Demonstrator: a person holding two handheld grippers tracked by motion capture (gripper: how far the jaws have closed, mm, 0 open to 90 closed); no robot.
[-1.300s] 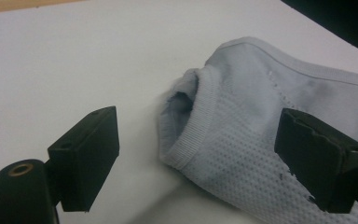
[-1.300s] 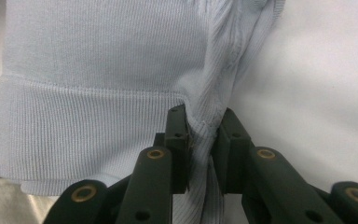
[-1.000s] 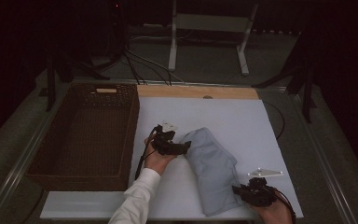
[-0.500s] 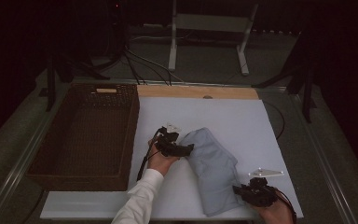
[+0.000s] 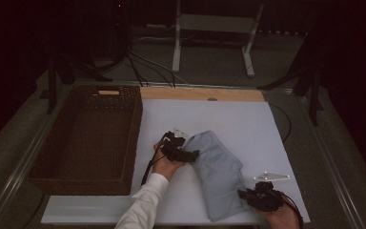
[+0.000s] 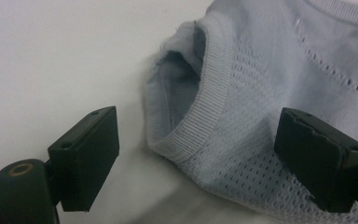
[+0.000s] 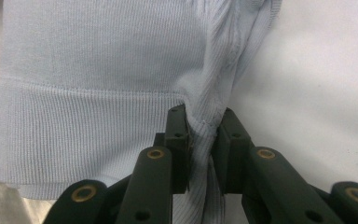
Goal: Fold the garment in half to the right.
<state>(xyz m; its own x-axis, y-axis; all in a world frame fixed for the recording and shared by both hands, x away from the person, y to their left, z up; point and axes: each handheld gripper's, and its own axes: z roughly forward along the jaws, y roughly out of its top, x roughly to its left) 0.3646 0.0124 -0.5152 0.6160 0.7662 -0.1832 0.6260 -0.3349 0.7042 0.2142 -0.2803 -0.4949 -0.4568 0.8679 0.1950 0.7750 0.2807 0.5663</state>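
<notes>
A pale blue knitted garment [image 5: 218, 174] lies folded on the white board [image 5: 248, 124] that covers the table, running from the board's middle toward its near edge. A dark wicker basket [image 5: 88, 136] sits just beside the board on the left, apart from the garment.

The left gripper [image 5: 187, 153], held in a hand with a white sleeve [image 5: 143, 205], rests at the garment's upper left end. In the left gripper view its jaws stand wide apart. A ribbed opening of the garment [image 6: 200, 100], with open-knit fabric around it, lies between them on the board. The right-hand pad [image 6: 319, 156] sits over the knit; the left-hand pad [image 6: 86, 156] is over bare board, apart from the cloth. Neither pad squeezes the fabric.

The right gripper [image 5: 248, 194] sits at the garment's lower right corner, near the board's front edge. In the right gripper view its jaws are pinched together on a bunched fold of the garment [image 7: 209, 121], beside the ribbed hem band [image 7: 79, 140]. The fold rises from between the pads and the rest of the cloth spreads to the left of them.
</notes>
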